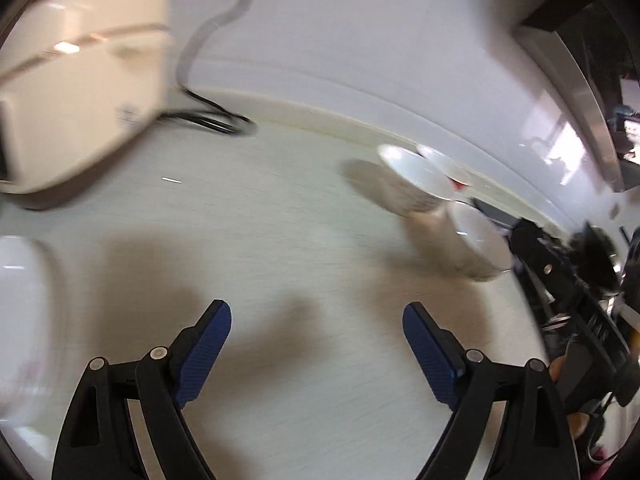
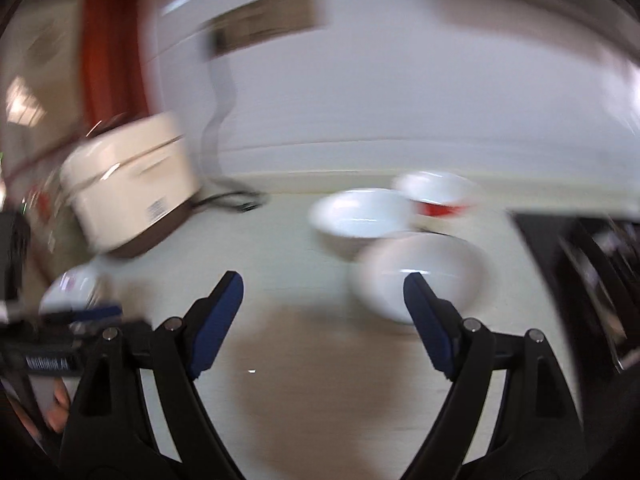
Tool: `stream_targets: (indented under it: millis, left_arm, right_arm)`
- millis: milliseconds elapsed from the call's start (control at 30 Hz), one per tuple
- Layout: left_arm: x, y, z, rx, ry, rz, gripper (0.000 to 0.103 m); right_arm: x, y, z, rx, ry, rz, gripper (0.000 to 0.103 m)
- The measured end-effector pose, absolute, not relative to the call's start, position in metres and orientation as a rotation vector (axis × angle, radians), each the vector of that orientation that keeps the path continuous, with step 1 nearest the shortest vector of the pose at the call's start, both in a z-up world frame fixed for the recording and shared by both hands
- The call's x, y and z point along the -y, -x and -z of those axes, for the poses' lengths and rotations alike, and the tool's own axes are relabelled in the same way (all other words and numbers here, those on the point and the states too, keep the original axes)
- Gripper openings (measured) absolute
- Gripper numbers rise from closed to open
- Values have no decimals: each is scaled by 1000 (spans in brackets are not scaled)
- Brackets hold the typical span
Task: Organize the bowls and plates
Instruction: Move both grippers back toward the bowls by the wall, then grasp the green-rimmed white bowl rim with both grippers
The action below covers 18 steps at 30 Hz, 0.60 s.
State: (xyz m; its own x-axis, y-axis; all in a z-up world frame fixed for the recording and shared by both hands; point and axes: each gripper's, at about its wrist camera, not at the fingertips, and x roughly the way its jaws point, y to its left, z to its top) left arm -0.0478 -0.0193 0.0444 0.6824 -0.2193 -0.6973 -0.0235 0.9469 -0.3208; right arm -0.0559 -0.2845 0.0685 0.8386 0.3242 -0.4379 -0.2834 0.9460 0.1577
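Both views are blurred. Three white bowls stand in a cluster on the pale counter (image 2: 280, 400): a near bowl (image 2: 420, 276), a middle bowl (image 2: 360, 218), and a far one with red on its side (image 2: 438, 196). My right gripper (image 2: 323, 294) is open over bare counter, its right fingertip in front of the near bowl's rim. In the left wrist view the same bowls sit at the right: near (image 1: 476, 240), middle (image 1: 412, 176), red-marked (image 1: 448, 168). My left gripper (image 1: 317, 318) is open and empty. A white dish (image 1: 20, 320) fills the left edge.
A cream rice cooker (image 1: 80, 88) with a black cord (image 1: 208, 116) stands at the back left, also the cooker (image 2: 128, 184). A white wall borders the counter behind. Dark stove parts (image 1: 580, 300) lie at the right. The other gripper and a hand (image 2: 56, 360) show at lower left.
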Motion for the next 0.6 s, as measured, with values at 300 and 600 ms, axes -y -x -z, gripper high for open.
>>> stream_targets:
  millis: [300,600]
  left_arm:
    - [96,-38,-29,-885,503,219,89]
    - [138,-73,-21,-861,418,103,87]
  right_arm:
    - [395,7,-40,-611,-430,-175,84]
    - [372,0,-37,-651,-325,-223,82]
